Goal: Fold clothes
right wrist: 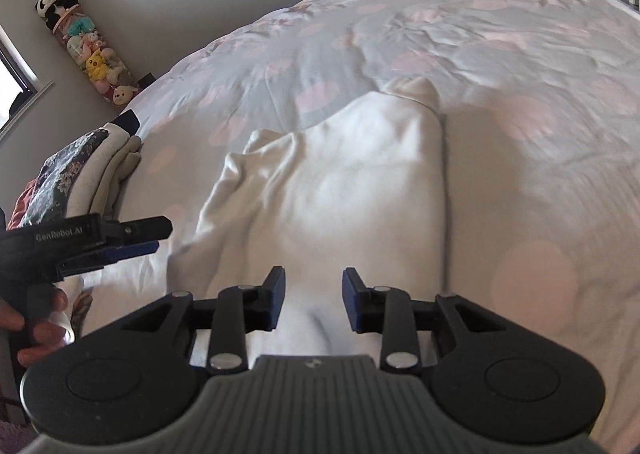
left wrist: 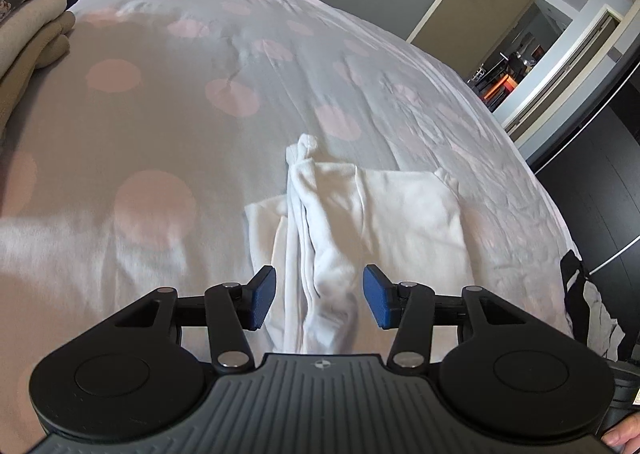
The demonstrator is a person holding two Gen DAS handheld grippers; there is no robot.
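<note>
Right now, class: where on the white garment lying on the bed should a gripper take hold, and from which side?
Probably the white garment is best pinched at its thick folded edge, coming in from the bare bedspread beside it. That edge runs straight and stands raised, so a finger could slide under. The opposite side is rumpled and loose.

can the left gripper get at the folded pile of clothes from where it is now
Probably yes: the left gripper is open and holds nothing, and only bare bedspread lies between it and the pile.
</note>
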